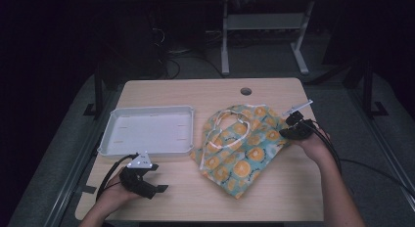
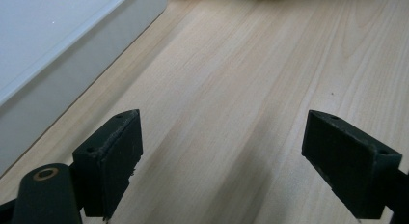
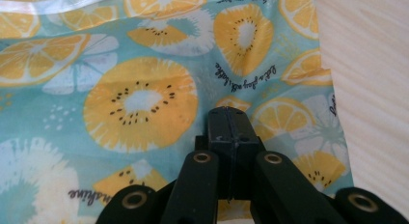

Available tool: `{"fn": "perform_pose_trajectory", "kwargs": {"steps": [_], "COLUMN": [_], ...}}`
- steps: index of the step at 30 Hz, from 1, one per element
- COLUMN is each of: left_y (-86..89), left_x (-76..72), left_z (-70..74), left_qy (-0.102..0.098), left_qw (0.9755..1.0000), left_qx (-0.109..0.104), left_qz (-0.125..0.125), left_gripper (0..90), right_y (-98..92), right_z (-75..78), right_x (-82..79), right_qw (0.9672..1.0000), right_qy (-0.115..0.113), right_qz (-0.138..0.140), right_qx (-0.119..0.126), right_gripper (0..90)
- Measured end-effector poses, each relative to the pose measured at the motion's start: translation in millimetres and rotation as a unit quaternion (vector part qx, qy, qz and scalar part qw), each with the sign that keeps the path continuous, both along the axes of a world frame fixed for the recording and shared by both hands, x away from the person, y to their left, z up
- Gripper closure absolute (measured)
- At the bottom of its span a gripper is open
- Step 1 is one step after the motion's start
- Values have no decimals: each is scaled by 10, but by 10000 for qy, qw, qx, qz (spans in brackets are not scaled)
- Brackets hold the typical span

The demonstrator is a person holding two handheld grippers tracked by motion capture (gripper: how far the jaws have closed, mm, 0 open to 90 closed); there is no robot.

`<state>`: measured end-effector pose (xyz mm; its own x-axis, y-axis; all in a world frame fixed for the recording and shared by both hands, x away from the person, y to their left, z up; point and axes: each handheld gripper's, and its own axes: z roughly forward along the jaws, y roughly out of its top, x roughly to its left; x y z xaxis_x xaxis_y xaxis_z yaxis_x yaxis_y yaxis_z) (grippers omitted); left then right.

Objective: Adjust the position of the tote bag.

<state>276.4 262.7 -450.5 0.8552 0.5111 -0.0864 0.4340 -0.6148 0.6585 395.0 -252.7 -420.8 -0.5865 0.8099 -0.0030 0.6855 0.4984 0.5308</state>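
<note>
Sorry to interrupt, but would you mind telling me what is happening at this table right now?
A person is working a patterned cloth bag printed with citrus slices, which lies spread on the wooden table. The right claw is shut at the bag's right edge; whether it pinches fabric is unclear. The left claw stands open over bare table, near the front corner of an empty white tray that sits left of the bag.

Printed cloth bag [image 1: 244, 144]; matt wood table [image 1: 274, 192].

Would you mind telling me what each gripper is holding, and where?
The right gripper is shut over the fruit-print bag near its right edge; whether it pinches fabric is unclear. The left gripper holds nothing.
</note>
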Motion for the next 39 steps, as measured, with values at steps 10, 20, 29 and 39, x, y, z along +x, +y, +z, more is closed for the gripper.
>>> {"fn": "perform_pose_trajectory", "kwargs": {"steps": [10, 20, 29, 39], "left_y": [-14, -265, -798, -1237], "left_x": [-4, -97, -80, 266], "left_z": [15, 180, 282, 269], "left_qy": [-15, 79, 219, 97], "left_qw": [10000, 9986, 9946, 9971], "left_qx": [-9, -436, -644, -499], "left_qz": [-8, -303, -781, -575], "left_gripper": [142, 445, 881, 900], "right_y": [-21, -54, -52, -63], "right_z": [3, -3, -11, -25], "right_x": [-215, -383, -378, -390], "right_qw": [9999, 9999, 9999, 9998], "right_qy": [115, 80, 67, 126], "right_qz": [101, 120, 159, 177], "right_qx": [-17, 58, 1, -23], "right_gripper": [897, 897, 897, 897]}}
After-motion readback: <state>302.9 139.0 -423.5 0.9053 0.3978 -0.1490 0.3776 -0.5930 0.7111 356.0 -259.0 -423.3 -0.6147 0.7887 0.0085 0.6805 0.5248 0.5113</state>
